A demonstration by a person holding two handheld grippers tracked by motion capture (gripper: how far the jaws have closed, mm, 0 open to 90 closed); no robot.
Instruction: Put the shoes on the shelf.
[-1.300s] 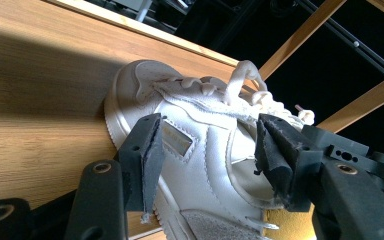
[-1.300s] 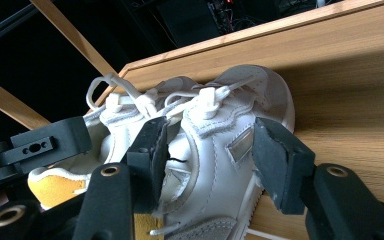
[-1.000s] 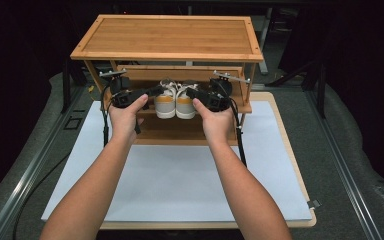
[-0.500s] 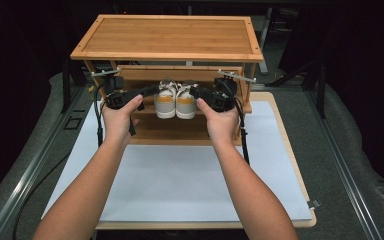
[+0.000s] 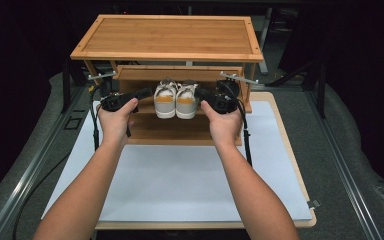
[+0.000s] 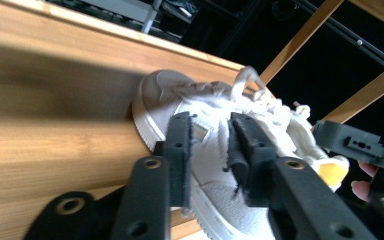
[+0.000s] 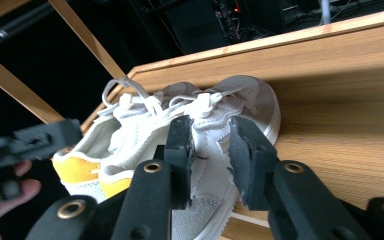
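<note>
A white mat covers the wooden table in a dark room. On it stands a wooden rack. Two white shoes sit side by side on its lower shelf, between the claws. The left claw and right claw have just been closing, each now pinching its nearest shoe's side. The gripper views show laces and a shelf rail behind.

High view: looks down and forward from above the person, far back.
Left gripper view: very close, along its jaws, at the shoes.
Right gripper view: very close, from the other side.
Shared: the shoes, the shelf.
</note>
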